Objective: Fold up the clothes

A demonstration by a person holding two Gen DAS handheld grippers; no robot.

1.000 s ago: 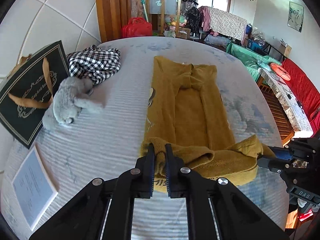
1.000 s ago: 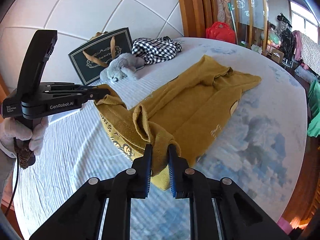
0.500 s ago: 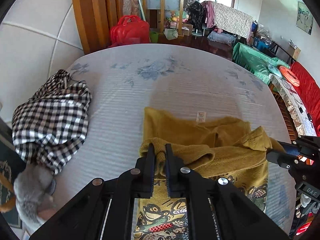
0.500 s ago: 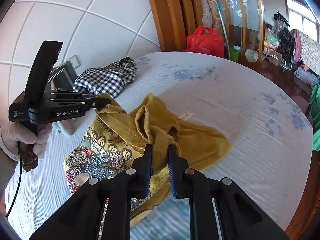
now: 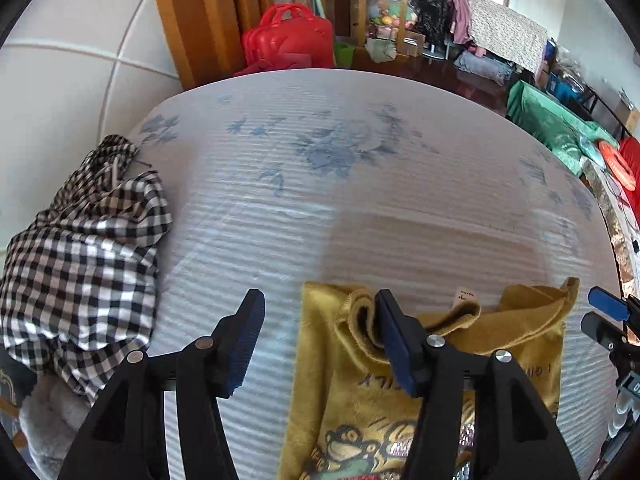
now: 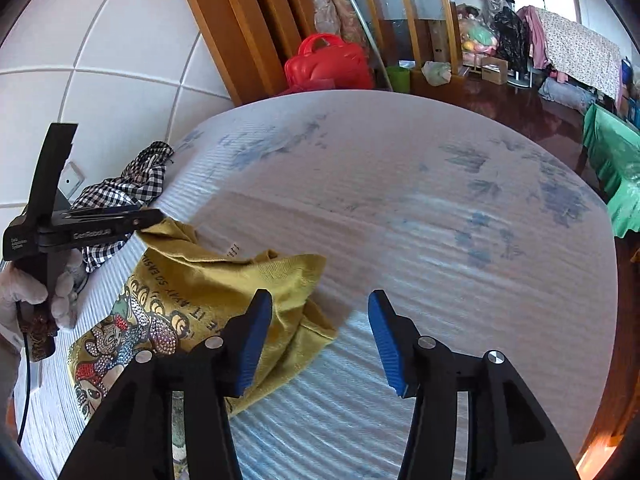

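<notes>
Mustard-yellow knit, a sweatshirt (image 5: 432,364) with a sequinned cartoon print, lies folded on the pale, ribbed, blue-flowered mattress (image 5: 320,184), filling the lower centre and right of the left wrist view and the lower left of the right wrist view. Nearest the lens, the left gripper (image 5: 320,336) has its jaws opening; the garment's rolled corner sits against the inner face of its right finger, with no pinch visible and the left finger over bare mattress. The right gripper (image 6: 320,336) is likewise opening, its left finger just over the garment's near right corner, its right finger over bare sheet, and nothing is clamped.

The folded top edge runs across the left wrist frame, from one gripper to the other, so the long axis appears to lie side to side between the two hands, each nearest its own corner. Any further fold would likely start from those corners.

Farther off, a black-and-white checked shirt (image 5: 84,256) lies crumpled at the left edge, and a glossy red case (image 5: 290,40) stands beyond the mattress at upper centre.
</notes>
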